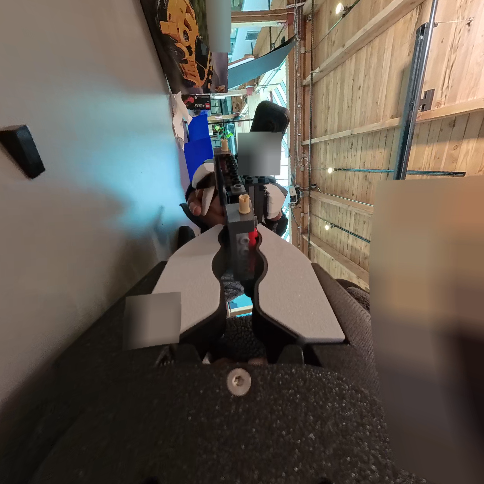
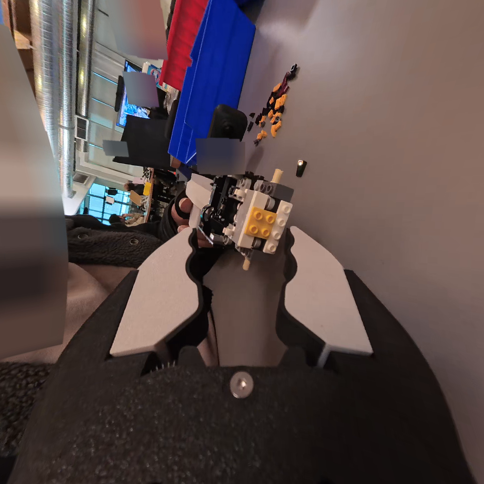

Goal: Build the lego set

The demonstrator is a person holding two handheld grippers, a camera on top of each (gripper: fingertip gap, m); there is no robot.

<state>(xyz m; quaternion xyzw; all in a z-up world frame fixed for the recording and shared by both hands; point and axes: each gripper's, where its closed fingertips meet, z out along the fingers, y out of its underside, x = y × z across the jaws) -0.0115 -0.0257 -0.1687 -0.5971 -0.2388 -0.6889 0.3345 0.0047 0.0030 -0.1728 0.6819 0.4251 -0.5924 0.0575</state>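
My left gripper (image 1: 239, 231) is shut on the near end of a partly built lego model (image 1: 242, 251) of grey and black bricks, with a tan pin (image 1: 244, 204) on top and a red piece at its side. It holds the model in the air beside the white table (image 1: 91, 183). In the right wrist view the model (image 2: 251, 222) shows a yellow plate (image 2: 260, 222) on white bricks. My right gripper (image 2: 241, 234) is open, its fingertips on either side of the model's end. It also shows in the left wrist view (image 1: 239, 183) behind the model.
A pile of loose orange and black pieces (image 2: 275, 110) lies on the table, with a single black piece (image 2: 301, 167) nearer. A blue bin (image 2: 214, 86) and a red bin (image 2: 183, 39) stand behind. A booklet with a yellow car picture (image 1: 186, 44) and a black block (image 1: 23, 152) lie on the table. The tips of one gripper are about 4 cm away from the tips of the other.
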